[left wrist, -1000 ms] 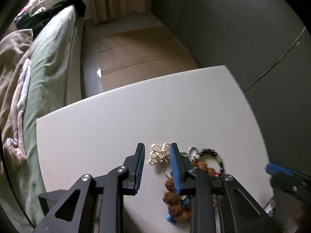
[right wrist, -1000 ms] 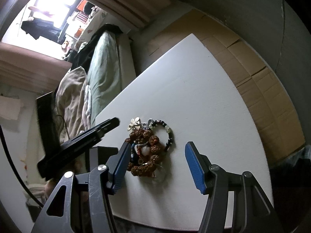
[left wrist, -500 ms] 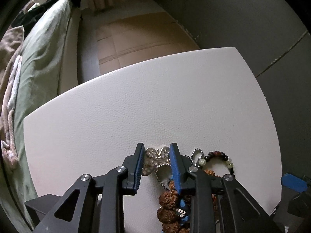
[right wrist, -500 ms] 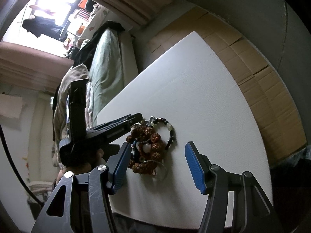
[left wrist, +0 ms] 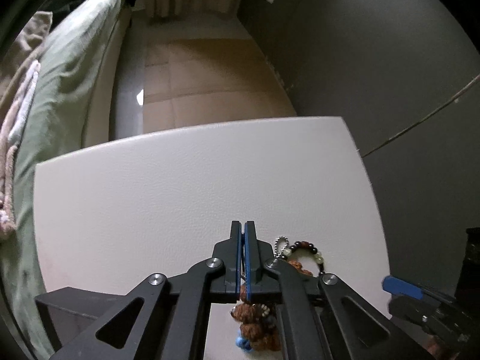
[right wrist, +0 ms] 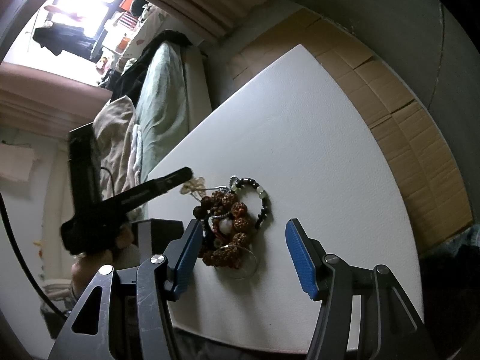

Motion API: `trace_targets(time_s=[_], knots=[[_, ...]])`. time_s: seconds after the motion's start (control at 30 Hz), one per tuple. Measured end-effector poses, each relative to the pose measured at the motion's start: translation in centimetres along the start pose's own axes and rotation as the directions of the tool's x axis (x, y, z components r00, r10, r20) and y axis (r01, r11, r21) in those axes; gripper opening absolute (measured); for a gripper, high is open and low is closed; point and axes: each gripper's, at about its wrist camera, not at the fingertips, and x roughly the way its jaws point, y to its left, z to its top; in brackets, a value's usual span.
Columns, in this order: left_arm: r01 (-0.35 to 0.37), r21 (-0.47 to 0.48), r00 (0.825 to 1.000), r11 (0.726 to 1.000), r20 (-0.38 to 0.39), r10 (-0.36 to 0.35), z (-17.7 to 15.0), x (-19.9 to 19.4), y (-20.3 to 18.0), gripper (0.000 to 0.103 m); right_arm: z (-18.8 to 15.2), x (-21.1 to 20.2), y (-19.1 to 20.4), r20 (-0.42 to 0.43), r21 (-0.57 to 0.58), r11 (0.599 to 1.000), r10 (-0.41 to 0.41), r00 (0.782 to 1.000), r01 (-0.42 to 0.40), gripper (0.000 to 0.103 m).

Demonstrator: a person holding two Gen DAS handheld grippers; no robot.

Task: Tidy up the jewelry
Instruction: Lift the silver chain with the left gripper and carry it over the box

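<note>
1. Separating the first piece from the heap is the step you appear to be on: your left tongs are pressed together with only a thin slit between the blue pads, right at the edge of the jewelry pile.
2. From the right wrist view, those tongs reach the pale gold charm at the far-left end of the pile. They look clamped on it, but the pinch point is hidden, so treat the grip as likely rather than certain.
3. Your right tongs are spread wide apart and hold nothing, hanging just above the near side of the pile.
4. The pile sits on the white table, near its right edge, in a tangle: the brown seed-bead bracelet is wound together with the black-and-green bead bracelet and a silver ball chain.
5. Next, I judge, you should lift the left tongs slowly and watch whether the charm comes free or drags the chain and beads with it.
6. If the heap follows, bring your right tongs down onto the brown beads to pin them while you draw the charm off to the open table on the left.
</note>
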Motion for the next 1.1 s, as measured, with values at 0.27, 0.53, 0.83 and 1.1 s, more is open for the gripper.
trace_targets(time_s=[0.27, 0.53, 0.83, 1.1], knots=[[-0.103, 0.038, 0.98, 0.994, 0.176, 0.095, -0.1, -5.7, -0.2, 0.001, -0.2, 0.4, 0.6, -0.009, -0.019, 1.0, -0.007, 1.0, 0.006, 0.059], [-0.221, 0.057, 0.936, 0.974, 0.293, 0.195, -1.2, -8.7, -0.4, 0.001, -0.4, 0.8, 1.0, -0.016, -0.033, 0.999, -0.02, 1.0, 0.019, 0.058], [-0.183, -0.019, 0.926, 0.983, 0.334, 0.179, -2.6, -12.4, 1.3, 0.001, -0.7, 1.1, 1.7, -0.022, -0.059, 0.998, -0.026, 0.999, 0.025, 0.059], [-0.12, -0.053, 0.912, 0.991, 0.389, 0.132, -4.8, -16.7, 1.5, 0.001, -0.9, 2.9, 3.9, -0.044, -0.101, 0.995, -0.003, 0.999, -0.002, 0.059]])
